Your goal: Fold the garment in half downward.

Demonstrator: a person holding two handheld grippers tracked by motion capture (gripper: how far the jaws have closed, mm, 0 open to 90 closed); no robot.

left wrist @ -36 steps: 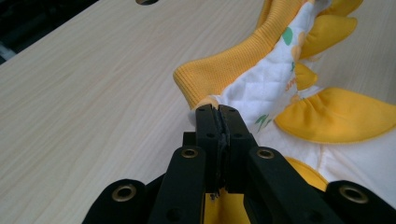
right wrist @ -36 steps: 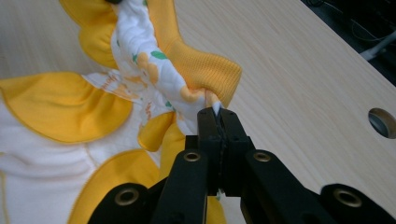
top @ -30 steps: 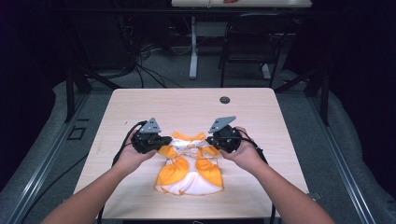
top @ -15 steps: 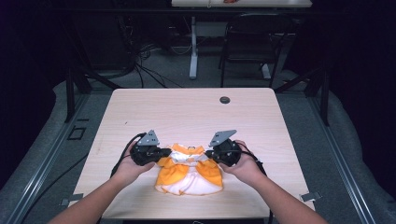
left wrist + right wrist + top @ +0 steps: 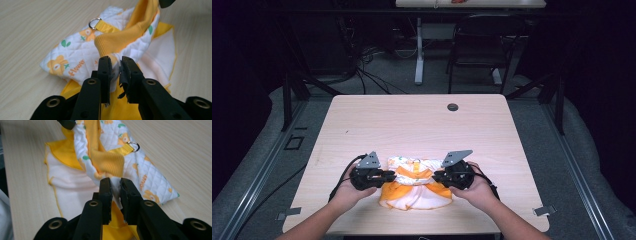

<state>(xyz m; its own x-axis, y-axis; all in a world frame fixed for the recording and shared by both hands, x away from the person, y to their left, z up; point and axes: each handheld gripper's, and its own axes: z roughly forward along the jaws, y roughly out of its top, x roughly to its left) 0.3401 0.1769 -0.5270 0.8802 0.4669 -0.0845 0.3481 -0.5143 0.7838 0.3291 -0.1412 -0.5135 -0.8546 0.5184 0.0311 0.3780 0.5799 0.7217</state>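
A small yellow and white quilted garment point(image 5: 414, 182) with a flower print and a metal ring point(image 5: 94, 22) lies near the front edge of the wooden table point(image 5: 422, 120). My left gripper point(image 5: 388, 176) is shut on the garment's left side, pinching white quilted cloth point(image 5: 75, 57) between its jaws. My right gripper point(image 5: 437, 176) is shut on the right side, with cloth point(image 5: 117, 162) squeezed between its jaws. The top part is folded over toward me, its yellow ribbed band draped between the two grippers.
A small dark round cap point(image 5: 453, 107) sits near the table's far edge. Behind the table stand a chair point(image 5: 482, 50) and a desk leg point(image 5: 419, 55) with cables on the floor. Bare wood lies beyond the garment.
Both grippers have moved toward me with the garment's top edge, folding it down over the lower part. They stay shut on the cloth.
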